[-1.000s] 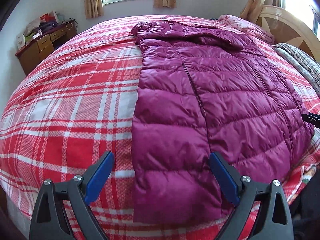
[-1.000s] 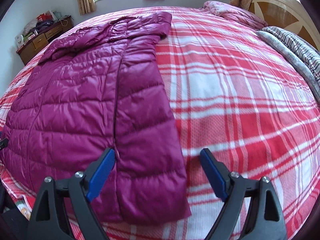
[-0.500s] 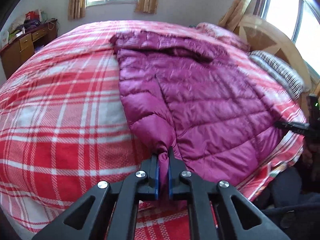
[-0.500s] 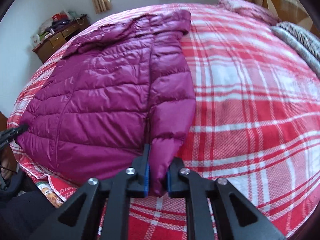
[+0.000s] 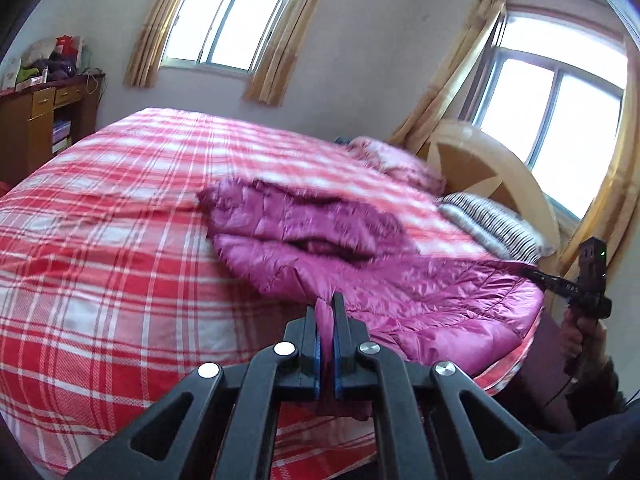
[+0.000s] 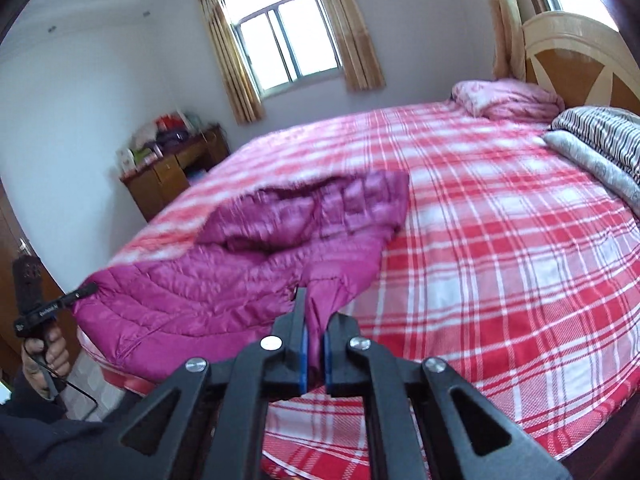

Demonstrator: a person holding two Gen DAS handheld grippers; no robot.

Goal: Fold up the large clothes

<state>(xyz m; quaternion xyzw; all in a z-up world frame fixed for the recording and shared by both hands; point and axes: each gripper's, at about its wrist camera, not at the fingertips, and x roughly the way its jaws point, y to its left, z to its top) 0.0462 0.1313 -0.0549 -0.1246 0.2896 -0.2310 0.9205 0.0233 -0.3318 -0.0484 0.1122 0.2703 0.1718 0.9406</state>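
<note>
The left gripper (image 5: 327, 312) and right gripper (image 6: 314, 320) are each clenched on a near hem corner of the magenta down jacket (image 5: 360, 264), lifting that edge off the plaid bed (image 5: 120, 240), I judge so the lower half can be carried over toward the collar. The jacket lies near the bed's near edge, its long axis running from the grippers away toward the far window (image 6: 288, 48), hood end farthest.

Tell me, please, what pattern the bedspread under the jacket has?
Red-and-white plaid bedspread, clearest in the right wrist view.
</note>
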